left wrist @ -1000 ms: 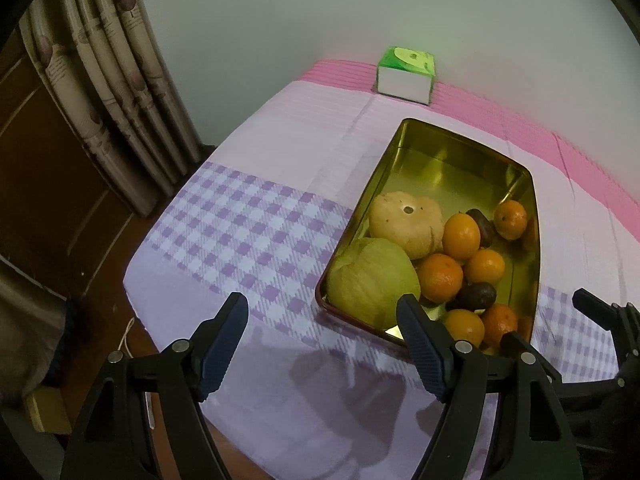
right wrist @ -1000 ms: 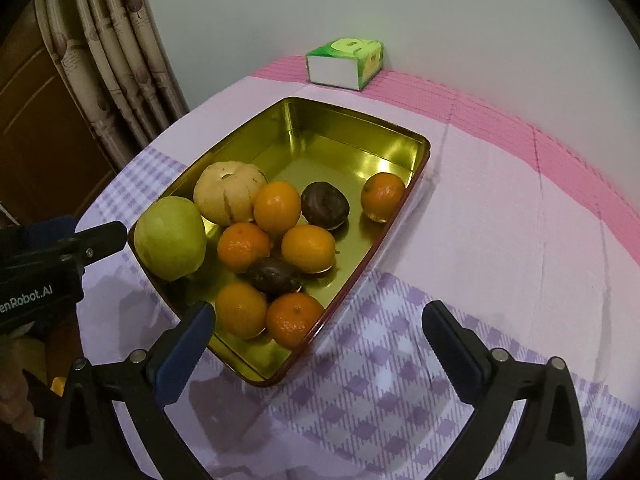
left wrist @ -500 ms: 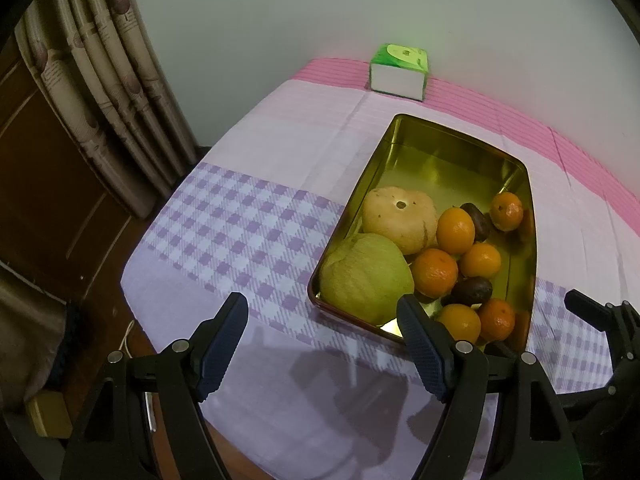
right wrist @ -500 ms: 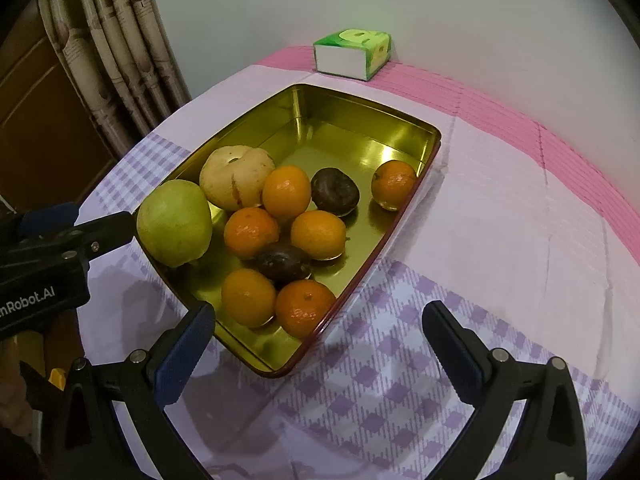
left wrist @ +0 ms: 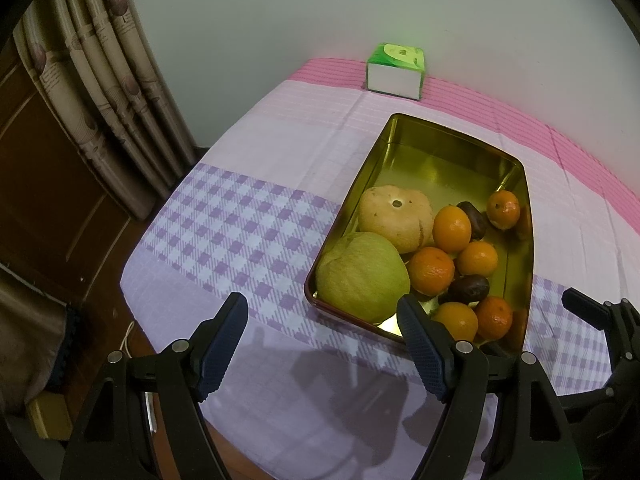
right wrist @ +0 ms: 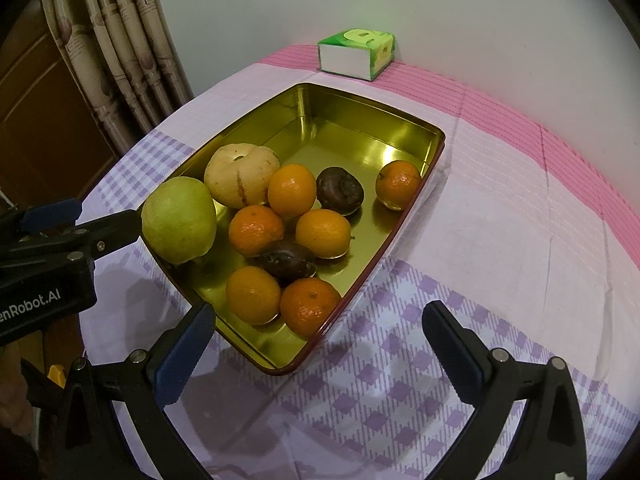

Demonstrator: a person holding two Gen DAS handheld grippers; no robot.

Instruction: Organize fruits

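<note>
Right wrist view: every fruit [right wrist: 323,233] already sits in the gold tray [right wrist: 372,148] at frame centre, clustered at its lower end, which fits sorting either finished or pending. Right gripper [right wrist: 318,338] and left gripper [left wrist: 322,330] both hang released and empty near the tray's lower edge, probably within reach.

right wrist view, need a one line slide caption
Open right gripper above a gold tray of mixed fruit.

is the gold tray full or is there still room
Partly full: the fruit crowds the near half of the gold tray, and the far half by the tissue box shows bare metal.
</note>
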